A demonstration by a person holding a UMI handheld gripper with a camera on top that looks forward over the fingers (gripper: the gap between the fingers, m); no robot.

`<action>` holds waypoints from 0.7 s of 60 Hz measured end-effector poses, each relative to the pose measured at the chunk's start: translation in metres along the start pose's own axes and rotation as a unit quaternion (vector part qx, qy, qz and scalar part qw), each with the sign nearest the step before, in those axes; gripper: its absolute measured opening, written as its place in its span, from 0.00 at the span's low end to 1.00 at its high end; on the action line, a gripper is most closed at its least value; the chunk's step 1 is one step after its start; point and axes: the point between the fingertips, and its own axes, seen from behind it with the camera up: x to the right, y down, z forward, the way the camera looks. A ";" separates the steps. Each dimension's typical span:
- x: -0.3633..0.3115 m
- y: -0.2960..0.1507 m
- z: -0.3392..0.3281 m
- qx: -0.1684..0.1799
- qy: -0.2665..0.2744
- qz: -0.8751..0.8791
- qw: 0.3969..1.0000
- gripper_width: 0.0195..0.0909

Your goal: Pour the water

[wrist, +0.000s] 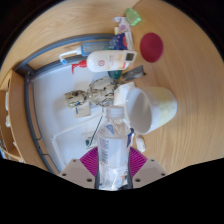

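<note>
Claw [112, 165] was closed on a clear plastic water bottle [112, 150], both magenta-padded fingers [90, 161] pressing its sides, one pad showing at each flank. Bottle stood roughly upright between the fingers, its top end reaching ahead of them; a pale label or band crossed its body. Whether it held water could not be told.

Just beyond and to the right of the bottle stood a large white plastic cup or tub [152, 107], mouth open and tilted toward the camera, rim near the bottle's top. Contact between the two could not be judged.

All of this sat over a pale white tray or mat with a grey raised rim [45, 100], lying on a light wooden tabletop [190, 70]. Left of the bottle, a thin dark utensil-like rod [92, 131] lay on the white surface.

Beyond the bottle, a small brown figurine-like object [80, 98] stood on the tray. Farther beyond it lay a white spray bottle on its side [108, 61], with a red part [66, 58] at its left end.

Beyond the cup, a round pink-red disc [151, 45] rested on the wood. Farthest from the bottle, a small green object [131, 17] sat near the table's far edge.
</note>
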 end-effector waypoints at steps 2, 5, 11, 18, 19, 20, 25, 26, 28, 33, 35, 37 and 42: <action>-0.008 0.001 -0.002 -0.003 -0.003 -0.018 1.000 0.25; -0.024 0.000 -0.008 0.000 -0.004 -0.065 0.998 0.25; -0.067 -0.010 -0.026 0.008 0.001 -0.234 0.972 0.25; -0.108 -0.069 -0.049 0.083 0.046 -0.471 0.877 0.25; -0.111 -0.081 -0.052 0.102 0.051 -0.502 0.857 0.26; -0.117 -0.090 -0.055 0.114 0.062 -0.533 0.836 0.25; -0.138 -0.128 -0.075 0.165 0.109 -0.645 0.738 0.25; -0.140 -0.136 -0.078 0.174 0.117 -0.659 0.722 0.26; -0.144 -0.150 -0.083 0.190 0.130 -0.684 0.692 0.26; -0.134 -0.182 -0.083 0.210 0.150 -0.708 0.657 0.26; -0.123 -0.190 -0.078 0.204 0.154 -0.711 0.654 0.27; -0.109 -0.200 -0.071 0.202 0.158 -0.712 0.654 0.29; -0.085 -0.220 -0.061 0.191 0.175 -0.713 0.651 0.29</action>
